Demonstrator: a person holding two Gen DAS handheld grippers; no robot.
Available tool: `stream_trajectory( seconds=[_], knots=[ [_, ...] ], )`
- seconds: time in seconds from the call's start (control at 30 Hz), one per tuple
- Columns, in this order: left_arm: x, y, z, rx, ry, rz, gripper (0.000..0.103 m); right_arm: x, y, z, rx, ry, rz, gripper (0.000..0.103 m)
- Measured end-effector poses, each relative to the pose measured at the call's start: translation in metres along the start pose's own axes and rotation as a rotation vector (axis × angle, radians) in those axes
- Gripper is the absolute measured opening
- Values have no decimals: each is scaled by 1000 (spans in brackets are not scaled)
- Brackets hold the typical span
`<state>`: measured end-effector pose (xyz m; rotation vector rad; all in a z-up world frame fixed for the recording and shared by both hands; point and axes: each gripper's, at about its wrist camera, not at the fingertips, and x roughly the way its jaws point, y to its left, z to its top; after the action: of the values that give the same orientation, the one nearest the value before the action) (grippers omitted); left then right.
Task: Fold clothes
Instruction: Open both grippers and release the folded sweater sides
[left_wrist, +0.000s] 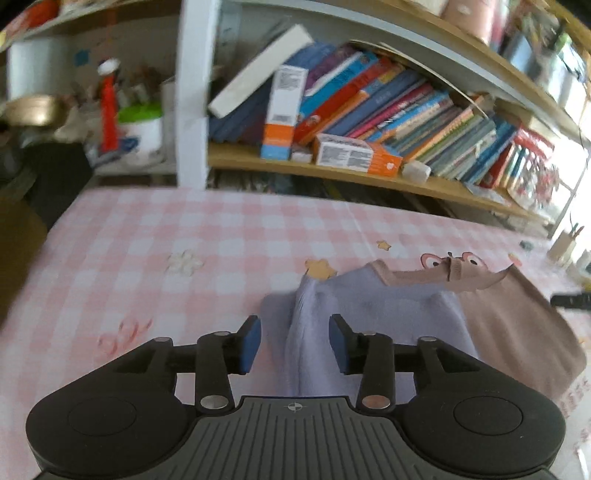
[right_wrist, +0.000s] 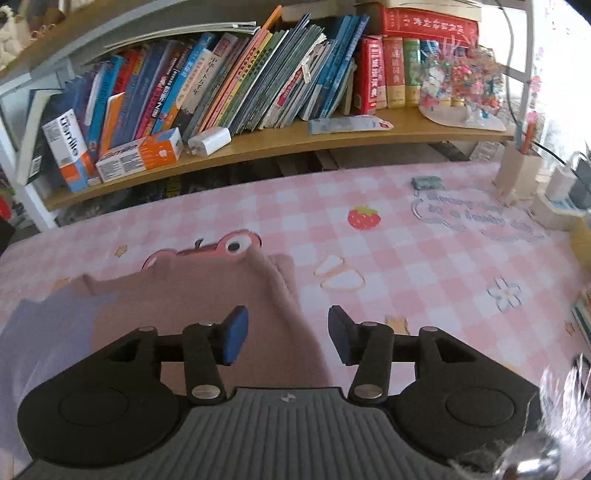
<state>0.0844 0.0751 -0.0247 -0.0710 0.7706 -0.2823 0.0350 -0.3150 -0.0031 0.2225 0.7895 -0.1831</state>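
A garment lies on the pink checked tablecloth (left_wrist: 147, 236), part lavender (left_wrist: 406, 310), part dusty pink (left_wrist: 517, 332). In the left wrist view a raised lavender ridge (left_wrist: 306, 332) runs between the blue pads of my left gripper (left_wrist: 295, 341); the pads stand apart from it, so the gripper is open. In the right wrist view the pink part (right_wrist: 184, 295) spreads left, with the lavender part (right_wrist: 48, 332) at the far left. The garment's folded right edge (right_wrist: 284, 295) runs up between the fingers of my right gripper (right_wrist: 287, 334), which is open and not pressing the cloth.
A bookshelf (right_wrist: 295, 144) full of books and small boxes runs along the table's far edge. Wooden holders and a power strip (right_wrist: 546, 199) stand at the right end. A dark object (left_wrist: 570, 300) lies on the cloth right of the garment. Cluttered shelves (left_wrist: 110, 110) stand at the far left.
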Motion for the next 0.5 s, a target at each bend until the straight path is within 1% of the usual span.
stream_trajectory(
  seconds=[0.1, 0.2, 0.33, 0.5],
  knots=[
    [-12, 7, -13, -59, 14, -8, 40, -12, -5, -16, 8, 11, -13, 46],
    [-20, 7, -26, -95, 29, -1, 40, -21, -14, -28, 31, 15, -7, 46],
    [-29, 4, -36, -134, 30, 33, 40, -31, -21, -36, 32, 21, 7, 46],
    [-47, -8, -47, -198, -1, 88, 40, -29, -27, -40, -7, 45, 50, 46]
  ],
)
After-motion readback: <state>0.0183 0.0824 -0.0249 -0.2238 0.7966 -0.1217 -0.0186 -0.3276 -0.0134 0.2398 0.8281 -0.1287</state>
